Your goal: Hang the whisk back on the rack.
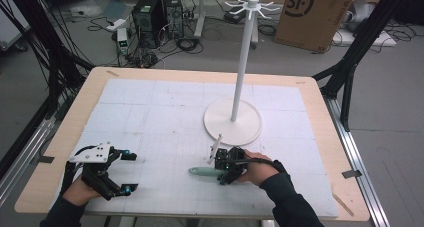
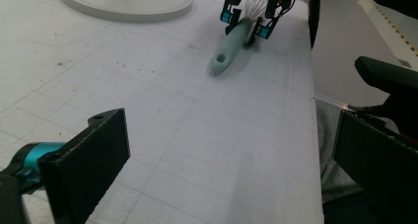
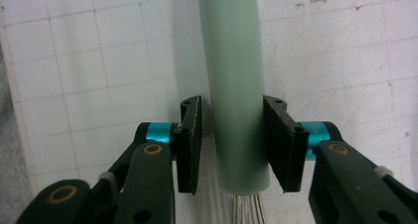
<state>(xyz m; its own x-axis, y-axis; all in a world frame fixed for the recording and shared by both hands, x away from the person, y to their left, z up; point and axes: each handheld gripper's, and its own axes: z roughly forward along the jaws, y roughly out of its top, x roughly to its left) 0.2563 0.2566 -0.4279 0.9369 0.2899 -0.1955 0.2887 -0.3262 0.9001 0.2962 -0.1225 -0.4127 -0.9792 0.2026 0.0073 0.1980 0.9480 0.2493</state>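
On the near right of the desk (image 1: 60, 137) we see the right claw (image 3: 231, 140) set around the pale green handle of a whisk (image 3: 232, 76), which lies flat on the white gridded mat (image 1: 165, 112) with its handle end pointing left. The jaws stand narrow, one on each side of the handle near its wire end; a thin gap shows on the left jaw's side, so we cannot tell whether both pads press on it. The whisk's wires are just visible below the handle. Beyond it, farther from us, stands a white rack (image 1: 240, 62) on a round base. The left claw (image 1: 130, 172) rests at the near left, well apart from the whisk, its jaws wide with nothing between them.
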